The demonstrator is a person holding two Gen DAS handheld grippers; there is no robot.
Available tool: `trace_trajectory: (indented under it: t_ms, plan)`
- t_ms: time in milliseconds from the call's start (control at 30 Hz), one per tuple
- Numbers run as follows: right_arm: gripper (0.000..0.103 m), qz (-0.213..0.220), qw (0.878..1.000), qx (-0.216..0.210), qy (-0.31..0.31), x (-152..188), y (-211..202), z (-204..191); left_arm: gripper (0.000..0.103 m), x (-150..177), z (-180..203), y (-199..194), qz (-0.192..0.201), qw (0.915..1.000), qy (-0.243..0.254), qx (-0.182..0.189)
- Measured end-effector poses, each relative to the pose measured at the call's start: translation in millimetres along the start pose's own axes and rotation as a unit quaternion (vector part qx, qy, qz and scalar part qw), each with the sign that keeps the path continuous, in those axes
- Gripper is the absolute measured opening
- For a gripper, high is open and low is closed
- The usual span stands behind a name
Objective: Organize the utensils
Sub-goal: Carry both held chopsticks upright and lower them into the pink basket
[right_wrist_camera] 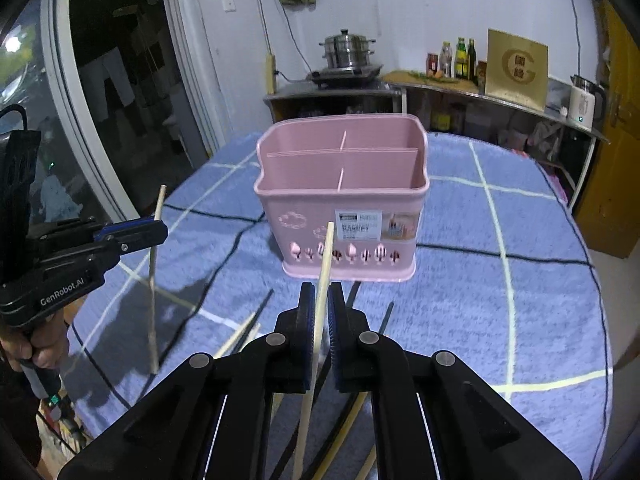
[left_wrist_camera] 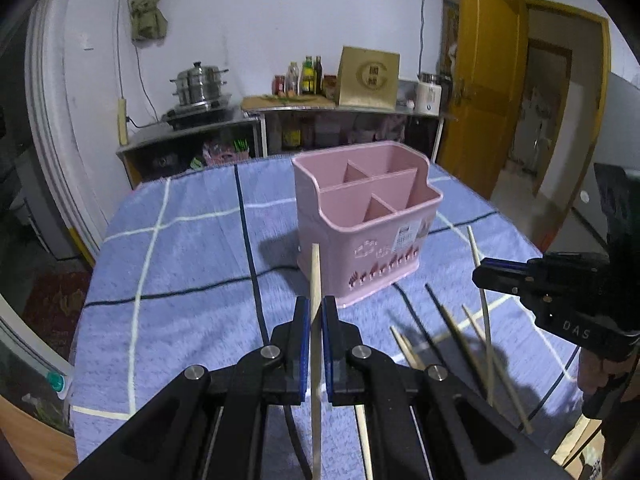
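A pink utensil basket (left_wrist_camera: 366, 216) with several empty compartments stands upright on the blue checked tablecloth; it also shows in the right wrist view (right_wrist_camera: 340, 200). My left gripper (left_wrist_camera: 316, 308) is shut on a pale wooden chopstick (left_wrist_camera: 315, 268), held upright just before the basket. My right gripper (right_wrist_camera: 320, 300) is shut on another pale chopstick (right_wrist_camera: 325, 256), also held upright in front of the basket. Each gripper shows in the other's view: the right gripper (left_wrist_camera: 486, 276) and the left gripper (right_wrist_camera: 158, 230). Several loose chopsticks (left_wrist_camera: 448, 328), pale and dark, lie on the cloth between the grippers.
The table (right_wrist_camera: 520, 280) is round and covered in blue cloth with white and dark lines. Behind it a counter (left_wrist_camera: 248, 114) holds a steamer pot, bottles, a gold box and a kettle. A yellow door (left_wrist_camera: 480, 92) stands at the right.
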State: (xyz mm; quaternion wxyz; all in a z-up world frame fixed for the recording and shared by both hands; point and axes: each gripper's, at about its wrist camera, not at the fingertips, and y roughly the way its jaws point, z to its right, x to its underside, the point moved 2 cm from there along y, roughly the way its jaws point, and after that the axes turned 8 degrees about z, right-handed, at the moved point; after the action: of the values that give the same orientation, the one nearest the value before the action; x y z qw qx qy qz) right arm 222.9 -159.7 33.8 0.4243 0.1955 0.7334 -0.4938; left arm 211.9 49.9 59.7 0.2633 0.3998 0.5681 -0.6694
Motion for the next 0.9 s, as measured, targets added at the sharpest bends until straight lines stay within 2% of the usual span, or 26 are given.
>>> trace_trajectory:
  t_ms: [500,900]
  plan:
    - [0.005,0.057,0.998,-0.003,-0.009,-18,-33,-8,0.005,-20,11,-31,0.033,0.9994,-0.003,0.005]
    - [0.005,0.088,0.996,-0.006,-0.003,-47,-36,-3,0.005,-62,19,-29,0.055,0.9981,-0.019,0.023]
